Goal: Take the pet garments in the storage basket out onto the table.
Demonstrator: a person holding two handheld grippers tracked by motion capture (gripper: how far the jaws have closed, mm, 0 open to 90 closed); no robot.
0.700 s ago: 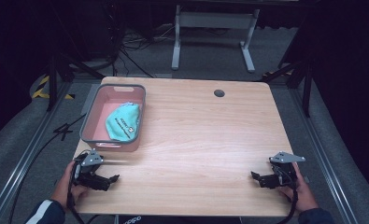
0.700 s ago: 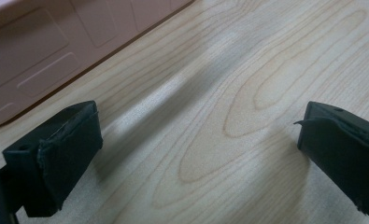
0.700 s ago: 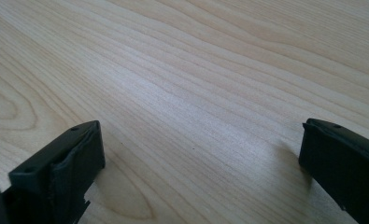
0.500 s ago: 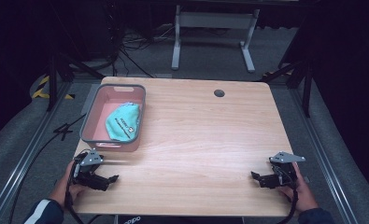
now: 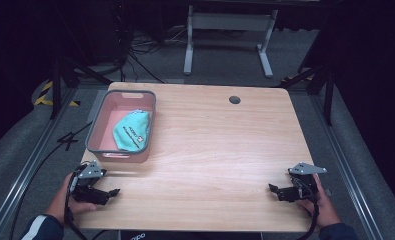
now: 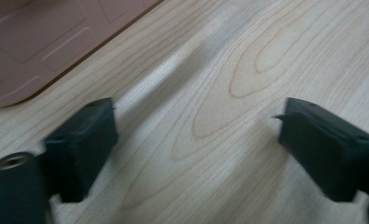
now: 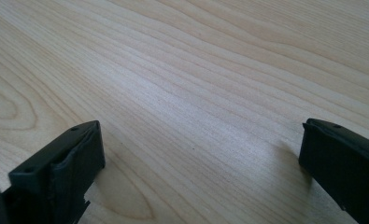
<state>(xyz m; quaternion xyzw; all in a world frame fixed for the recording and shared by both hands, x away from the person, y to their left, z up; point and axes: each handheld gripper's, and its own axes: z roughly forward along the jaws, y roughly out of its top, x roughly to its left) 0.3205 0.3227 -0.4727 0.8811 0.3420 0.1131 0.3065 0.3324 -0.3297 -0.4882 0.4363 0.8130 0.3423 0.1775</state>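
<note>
Two hand-held grippers rest on the pale wooden table [image 5: 210, 150].
The left gripper [image 5: 112, 192] sits jaws wide and empty, just short of the grey-rimmed pink plastic tub [image 5: 99, 131] holding a teal fabric pouch [image 5: 131, 131]; far right, the right gripper [image 5: 272, 189] likewise gapes empty.

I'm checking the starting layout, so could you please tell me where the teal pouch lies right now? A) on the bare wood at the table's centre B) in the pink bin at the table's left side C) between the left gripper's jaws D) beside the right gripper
B: the high view shows the teal pouch lying inside the pink bin, apart from the left gripper and the right gripper, both open near the table's front edge.
</note>
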